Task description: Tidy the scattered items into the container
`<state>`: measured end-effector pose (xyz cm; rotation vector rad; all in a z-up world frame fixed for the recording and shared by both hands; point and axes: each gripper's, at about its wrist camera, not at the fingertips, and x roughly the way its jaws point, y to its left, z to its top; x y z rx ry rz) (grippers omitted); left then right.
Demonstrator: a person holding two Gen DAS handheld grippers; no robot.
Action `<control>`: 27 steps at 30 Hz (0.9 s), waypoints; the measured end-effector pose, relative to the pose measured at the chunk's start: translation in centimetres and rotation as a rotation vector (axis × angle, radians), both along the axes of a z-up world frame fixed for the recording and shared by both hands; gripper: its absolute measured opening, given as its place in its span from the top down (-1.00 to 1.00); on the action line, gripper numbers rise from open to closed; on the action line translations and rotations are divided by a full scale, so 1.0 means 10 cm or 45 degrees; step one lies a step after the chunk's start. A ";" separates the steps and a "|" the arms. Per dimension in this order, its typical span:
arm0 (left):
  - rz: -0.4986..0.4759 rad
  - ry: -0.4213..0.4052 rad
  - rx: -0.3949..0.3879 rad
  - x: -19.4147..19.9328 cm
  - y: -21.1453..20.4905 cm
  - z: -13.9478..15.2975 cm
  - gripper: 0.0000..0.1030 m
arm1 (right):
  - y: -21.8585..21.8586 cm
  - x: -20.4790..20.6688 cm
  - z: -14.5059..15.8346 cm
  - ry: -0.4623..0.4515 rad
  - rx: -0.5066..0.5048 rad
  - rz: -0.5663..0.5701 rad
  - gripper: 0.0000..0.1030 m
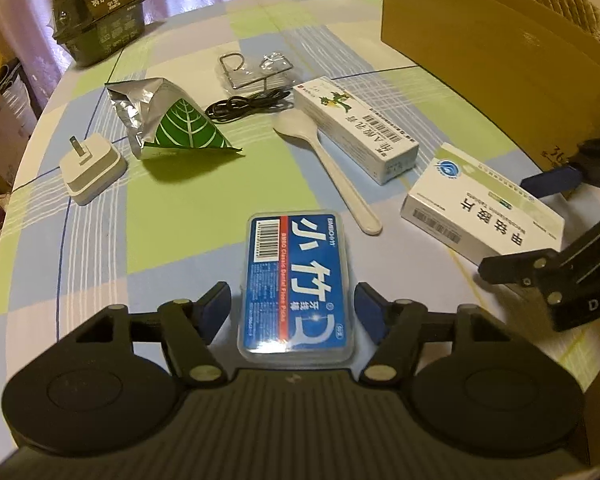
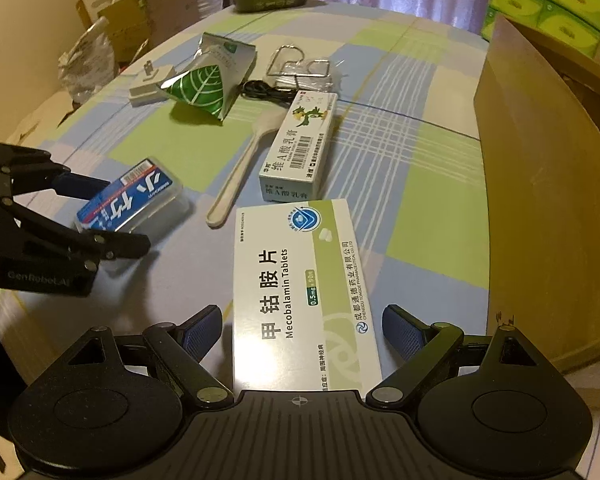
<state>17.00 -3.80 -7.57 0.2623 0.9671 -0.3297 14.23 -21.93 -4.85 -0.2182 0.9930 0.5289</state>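
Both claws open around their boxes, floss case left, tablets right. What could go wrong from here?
1. The left claw straddles the floss case only at its near end; closing there may let the smooth plastic pivot or slip.
2. The right claw likewise grips the tablet box near one end, and thin card may crush.
3. The white spoon lies between both boxes, so either lift might knock it.

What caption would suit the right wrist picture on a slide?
Open right gripper straddling a Mecobalamin tablet box beside the cardboard box, other clutter waiting on the checked tablecloth.
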 end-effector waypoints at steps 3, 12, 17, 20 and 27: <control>-0.003 0.012 0.005 0.04 -0.02 -0.03 -0.23 | -0.01 0.01 0.00 -0.013 0.014 -0.020 -0.79; 0.020 0.037 -0.020 -0.04 -0.02 0.02 0.01 | 0.06 0.01 -0.06 -0.035 -0.005 0.014 -0.42; 0.025 0.026 -0.035 -0.15 -0.02 0.09 0.00 | 0.05 -0.15 0.02 -0.072 -0.015 0.008 -0.41; 0.021 0.018 -0.038 -0.20 -0.04 0.14 0.01 | 0.03 -0.24 0.11 -0.098 -0.005 -0.008 -0.41; 0.008 -0.040 -0.068 -0.35 -0.12 0.39 0.00 | -0.03 -0.42 0.41 -0.170 0.028 -0.036 -0.41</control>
